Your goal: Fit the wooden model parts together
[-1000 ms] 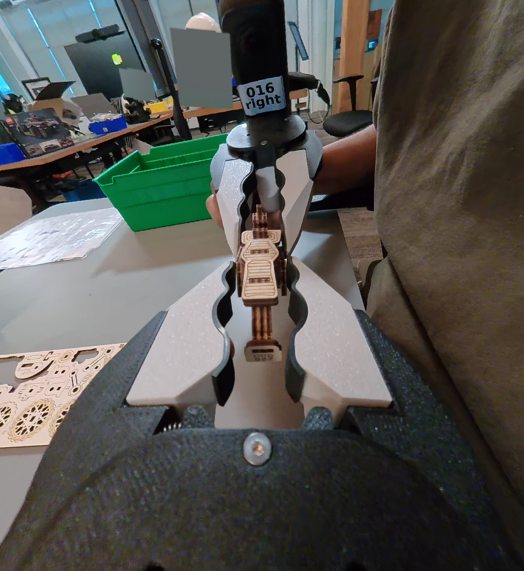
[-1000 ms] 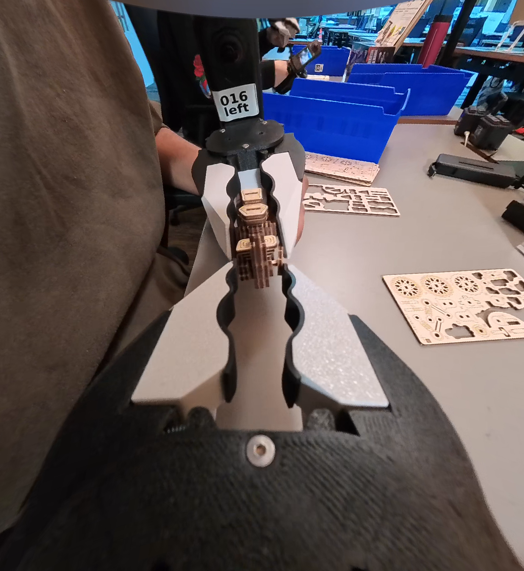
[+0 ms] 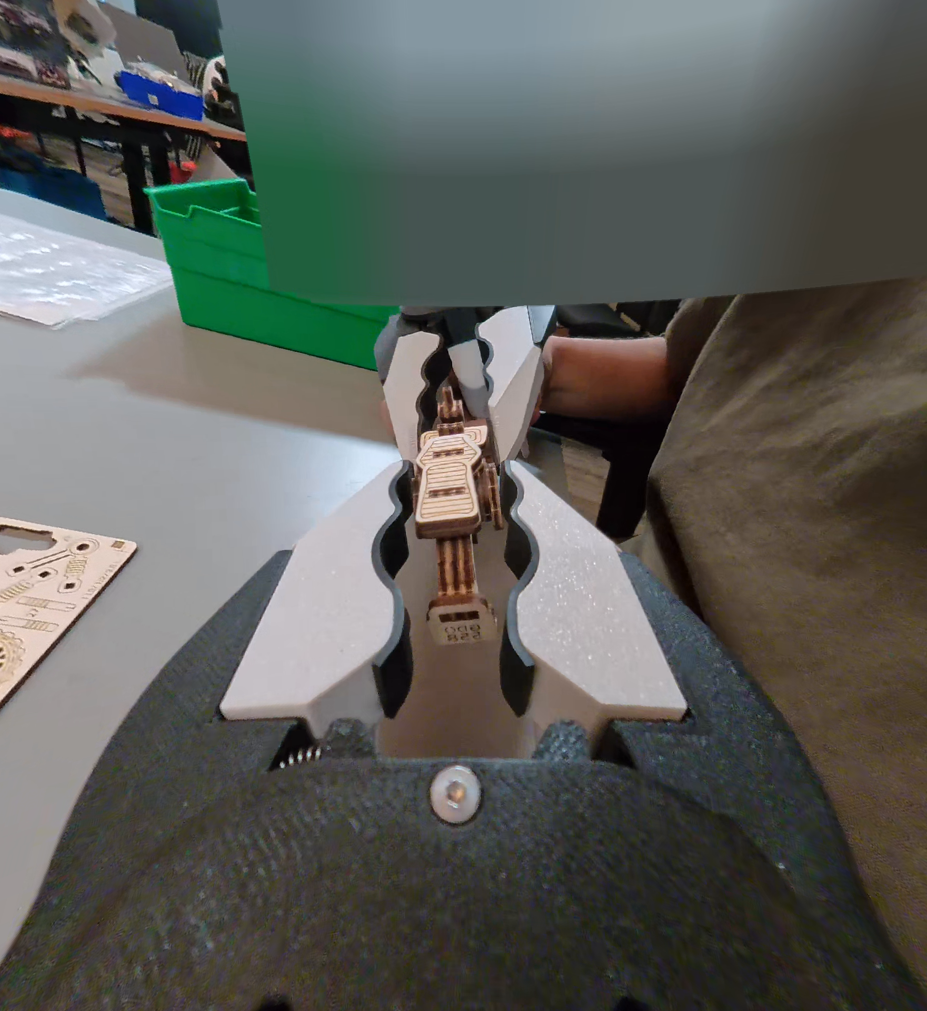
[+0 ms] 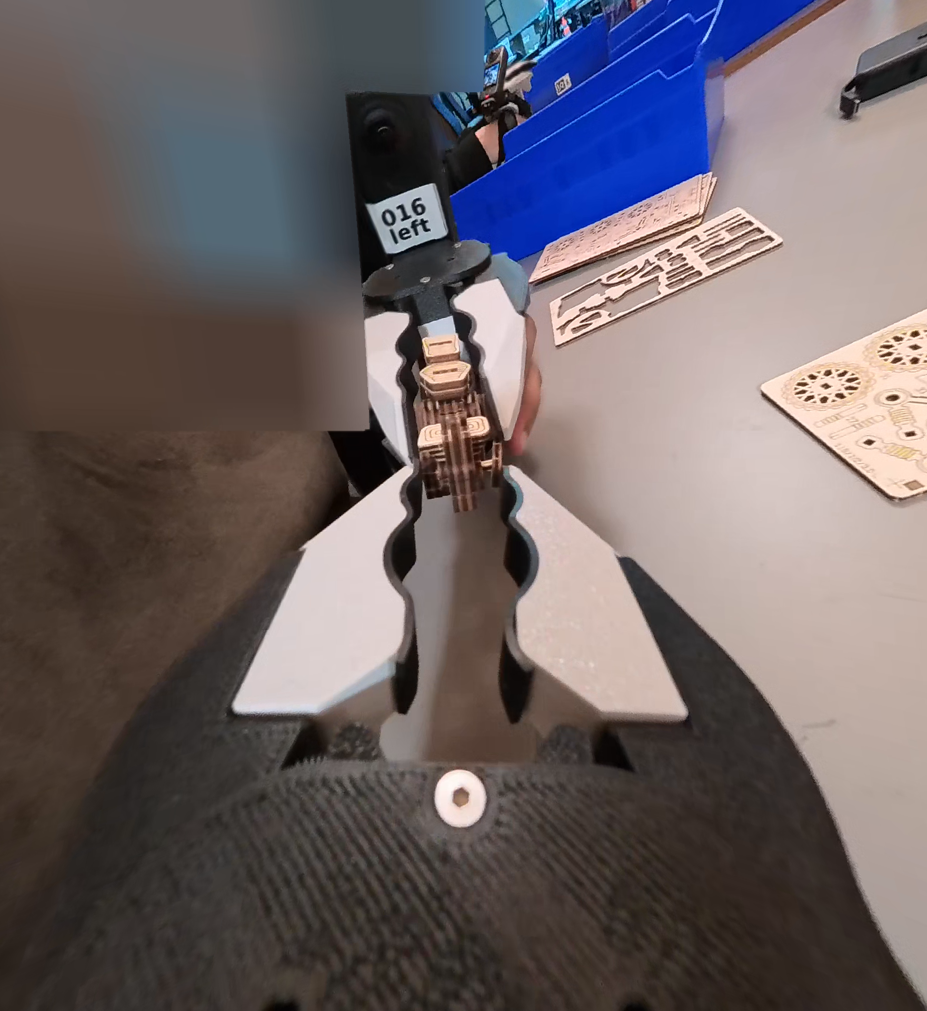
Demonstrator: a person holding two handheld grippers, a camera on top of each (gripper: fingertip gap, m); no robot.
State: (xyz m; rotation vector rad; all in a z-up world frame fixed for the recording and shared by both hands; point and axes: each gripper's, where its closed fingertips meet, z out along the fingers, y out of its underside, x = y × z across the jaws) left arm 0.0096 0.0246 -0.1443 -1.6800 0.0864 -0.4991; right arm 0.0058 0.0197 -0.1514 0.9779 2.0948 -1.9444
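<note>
Tongs L (image 3: 453,470) & R (image 4: 458,476) both clamp wooden model (image 3: 447,492).

I see a grey table (image 3: 176,437) under everything. On its far side stands a green bin (image 3: 215,273), and to the left of the bin lies a shiny, pale sheet (image 3: 40,268). Behind them is another desk (image 3: 94,104) with a small blue box (image 3: 160,98) on it. In the right wrist view, blue bins (image 4: 614,147) stand in a row at the far edge of the table, and a flat black device (image 4: 909,60) lies near the top right corner. An olive-brown shirt (image 3: 805,547) fills one side.
</note>
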